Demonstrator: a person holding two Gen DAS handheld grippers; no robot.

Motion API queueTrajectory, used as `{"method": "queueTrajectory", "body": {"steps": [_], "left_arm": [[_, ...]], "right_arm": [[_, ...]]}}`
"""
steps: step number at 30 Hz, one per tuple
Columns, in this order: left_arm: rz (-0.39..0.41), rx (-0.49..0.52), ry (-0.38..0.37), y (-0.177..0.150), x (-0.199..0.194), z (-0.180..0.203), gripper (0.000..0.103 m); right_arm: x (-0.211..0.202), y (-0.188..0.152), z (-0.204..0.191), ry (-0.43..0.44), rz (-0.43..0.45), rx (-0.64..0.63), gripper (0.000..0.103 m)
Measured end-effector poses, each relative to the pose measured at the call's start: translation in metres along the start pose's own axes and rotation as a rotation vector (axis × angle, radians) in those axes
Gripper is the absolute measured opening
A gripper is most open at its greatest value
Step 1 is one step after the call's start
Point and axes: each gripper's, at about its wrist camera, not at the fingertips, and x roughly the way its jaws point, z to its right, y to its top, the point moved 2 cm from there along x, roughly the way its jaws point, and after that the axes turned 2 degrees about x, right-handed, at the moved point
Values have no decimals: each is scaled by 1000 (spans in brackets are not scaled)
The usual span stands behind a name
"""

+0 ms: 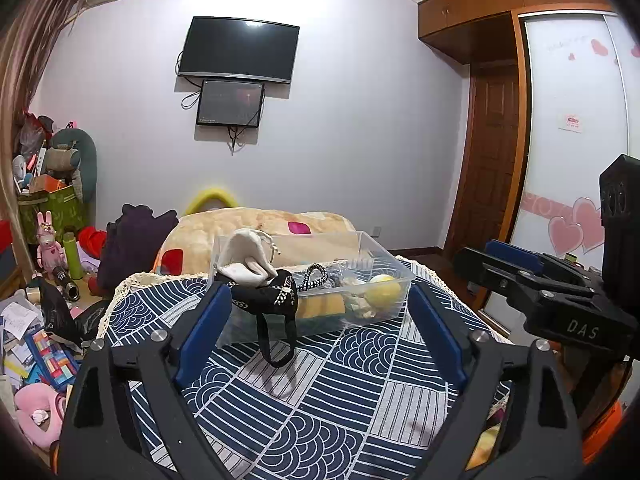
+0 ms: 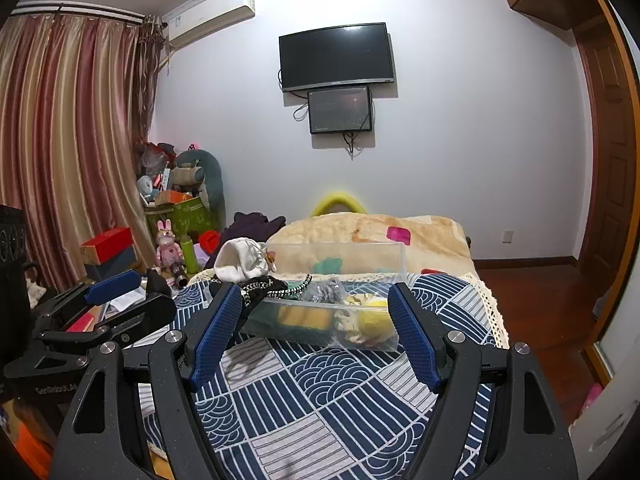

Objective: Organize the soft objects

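Pouch [image 1: 250,258] and black bag [image 1: 266,298] flopped over the bin [image 1: 384,256] edge on the bed look light and squishy, so with both my jaws wide open and empty I'd pinch the bag's bunched middle, not its strap.

A bedroom in a home is shown: a bed [image 2: 424,232] with a soft blanket, a TV [image 2: 336,56] hung on the wall, striped curtains [image 2: 68,140], and toys [image 2: 168,244] piled up in the corner.
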Motion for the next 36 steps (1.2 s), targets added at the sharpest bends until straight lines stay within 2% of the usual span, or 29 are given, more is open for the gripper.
{"method": "queueTrajectory", "body": {"steps": [4,5,8,16,21,36], "left_arm": [[0,1,2,0,-1,0,92],[0,0,2,0,-1,0,95],[10,2,6,0,-2,0,98],[0,-1,8,-1,-1,2,103],[-7,-18,11,-1,1,-2,103],[-16,-38,12,-4,3,-5,103]], "right_arm": [[-1,0,-1,4,2,-1,73],[-1,-1,-1,4,1,-1,74],[-2,-1,-1,-5,12,3,85],[-1,0,1,-14,16,6,89],[-4,0,0,-30,36,1,101],[-6,-1,-1,-36,35,-5,102]]}}
